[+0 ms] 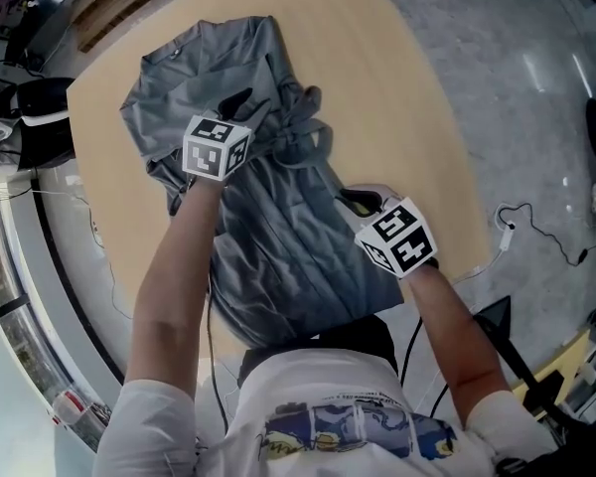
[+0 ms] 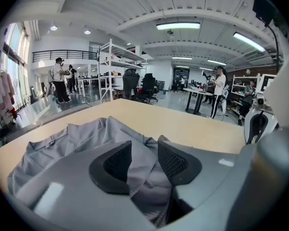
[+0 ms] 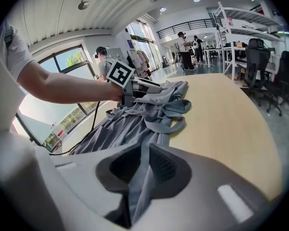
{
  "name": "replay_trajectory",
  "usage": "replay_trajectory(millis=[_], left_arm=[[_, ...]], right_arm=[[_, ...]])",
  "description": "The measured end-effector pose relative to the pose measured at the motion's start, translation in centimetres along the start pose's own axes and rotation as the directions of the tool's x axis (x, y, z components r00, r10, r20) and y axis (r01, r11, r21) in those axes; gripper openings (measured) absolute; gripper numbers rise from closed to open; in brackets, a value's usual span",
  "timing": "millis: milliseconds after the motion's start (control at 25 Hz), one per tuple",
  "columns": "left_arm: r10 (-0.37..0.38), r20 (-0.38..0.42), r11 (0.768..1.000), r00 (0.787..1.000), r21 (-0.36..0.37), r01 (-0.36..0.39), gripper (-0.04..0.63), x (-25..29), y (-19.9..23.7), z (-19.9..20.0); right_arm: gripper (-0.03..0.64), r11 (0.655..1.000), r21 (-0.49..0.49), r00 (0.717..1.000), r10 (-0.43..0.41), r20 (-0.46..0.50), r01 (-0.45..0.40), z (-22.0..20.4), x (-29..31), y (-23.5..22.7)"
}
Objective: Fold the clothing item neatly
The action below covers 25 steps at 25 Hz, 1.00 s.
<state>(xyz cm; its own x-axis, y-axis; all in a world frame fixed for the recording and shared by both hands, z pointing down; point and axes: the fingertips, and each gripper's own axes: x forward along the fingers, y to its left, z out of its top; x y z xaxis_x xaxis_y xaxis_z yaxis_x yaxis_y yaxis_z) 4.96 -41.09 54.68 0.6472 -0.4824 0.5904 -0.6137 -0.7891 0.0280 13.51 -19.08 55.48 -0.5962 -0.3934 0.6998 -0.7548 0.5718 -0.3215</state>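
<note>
A grey garment (image 1: 278,256) lies crumpled along the round wooden table (image 1: 407,97), with its collar end at the far side and its near end hanging over the table's edge towards me. My left gripper (image 1: 240,100) rests on the bunched middle of the cloth. In the left gripper view its jaws (image 2: 143,160) stand apart with a fold of the garment (image 2: 62,146) lying loosely between the pads. My right gripper (image 1: 358,204) is at the cloth's right edge. In the right gripper view it (image 3: 143,165) is shut on a thin pinch of the garment (image 3: 149,112).
The table's rim curves close on the right, with grey floor and a white cable (image 1: 521,222) beyond it. Dark gear (image 1: 35,107) sits off the table's left side. Shelving (image 2: 118,66), office chairs (image 3: 267,66) and standing people (image 2: 216,90) are far across the room.
</note>
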Motion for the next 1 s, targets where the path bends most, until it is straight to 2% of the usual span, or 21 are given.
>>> replay_trajectory(millis=[240, 640, 1000], left_arm=[[0.026, 0.038, 0.999, 0.999, -0.027, -0.025, 0.186, -2.4, 0.4, 0.4], [0.120, 0.109, 0.988, 0.987, -0.112, -0.108, 0.184, -10.3, 1.5, -0.7], [0.160, 0.123, 0.978, 0.980, -0.152, -0.140, 0.184, -19.9, -3.1, -5.2]], right_arm=[[0.052, 0.998, -0.067, 1.000, 0.002, 0.001, -0.002, 0.7, 0.5, -0.4], [0.052, 0.979, -0.204, 1.000, 0.014, -0.010, -0.016, 2.1, 1.7, 0.5], [0.052, 0.962, -0.274, 1.000, 0.011, -0.019, -0.016, 1.8, 1.1, 5.0]])
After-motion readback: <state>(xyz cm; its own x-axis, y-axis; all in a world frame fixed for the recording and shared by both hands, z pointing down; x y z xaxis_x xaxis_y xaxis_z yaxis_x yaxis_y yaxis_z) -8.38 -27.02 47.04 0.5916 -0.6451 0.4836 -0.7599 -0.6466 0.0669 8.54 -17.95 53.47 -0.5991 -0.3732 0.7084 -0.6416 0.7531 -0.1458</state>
